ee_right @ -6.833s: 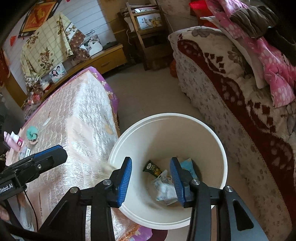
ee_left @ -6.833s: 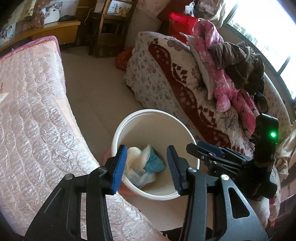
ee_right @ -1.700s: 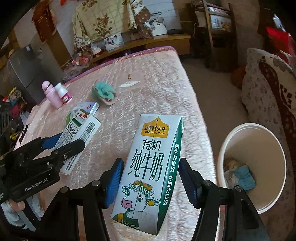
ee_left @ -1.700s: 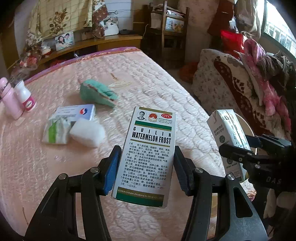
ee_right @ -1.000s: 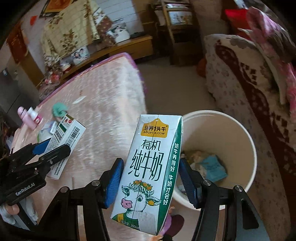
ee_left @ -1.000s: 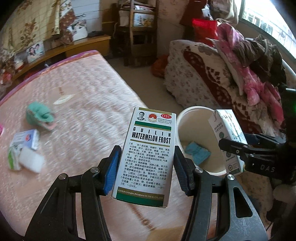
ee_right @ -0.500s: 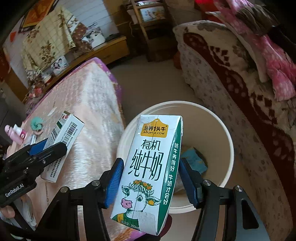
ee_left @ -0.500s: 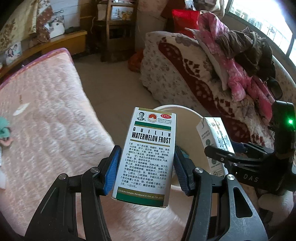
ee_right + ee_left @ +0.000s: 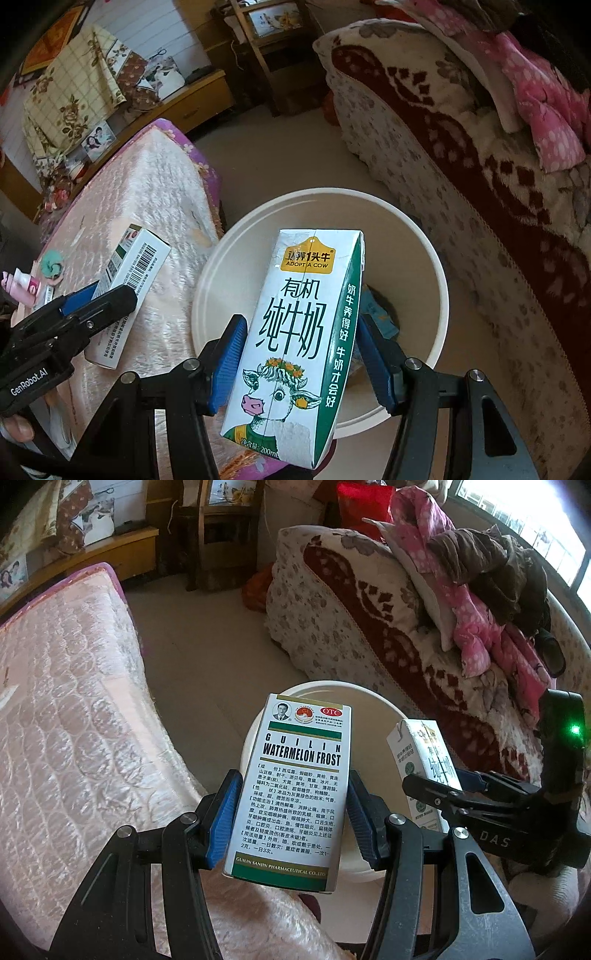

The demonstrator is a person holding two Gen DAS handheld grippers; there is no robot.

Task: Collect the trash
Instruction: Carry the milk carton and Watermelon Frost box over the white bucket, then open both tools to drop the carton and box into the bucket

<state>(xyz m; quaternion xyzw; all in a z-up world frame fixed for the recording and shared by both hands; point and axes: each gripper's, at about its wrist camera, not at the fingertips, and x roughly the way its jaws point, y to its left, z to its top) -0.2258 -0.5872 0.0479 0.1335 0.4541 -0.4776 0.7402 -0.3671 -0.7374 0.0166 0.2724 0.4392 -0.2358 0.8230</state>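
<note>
My left gripper (image 9: 290,818) is shut on a white and green Watermelon Frost medicine box (image 9: 295,786), held upright over the near rim of the white bucket (image 9: 380,705). My right gripper (image 9: 301,365) is shut on a white and green milk carton (image 9: 295,332), held above the bucket (image 9: 258,221). Blue and white trash (image 9: 376,314) lies in the bucket's bottom. The carton (image 9: 424,764) and right gripper show at the right of the left wrist view. The medicine box (image 9: 129,288) and left gripper show at the left of the right wrist view.
A pink quilted mattress (image 9: 66,720) lies left of the bucket. It carries a teal item (image 9: 51,264) and pink bottles (image 9: 22,288) at its far end. A sofa with a red-patterned cover (image 9: 388,627) and piled clothes (image 9: 480,572) stands to the right. Bare floor (image 9: 207,638) runs between them.
Both grippers have swung from the mattress to over the bucket, each still holding its item. The bucket now sits directly behind both items.
</note>
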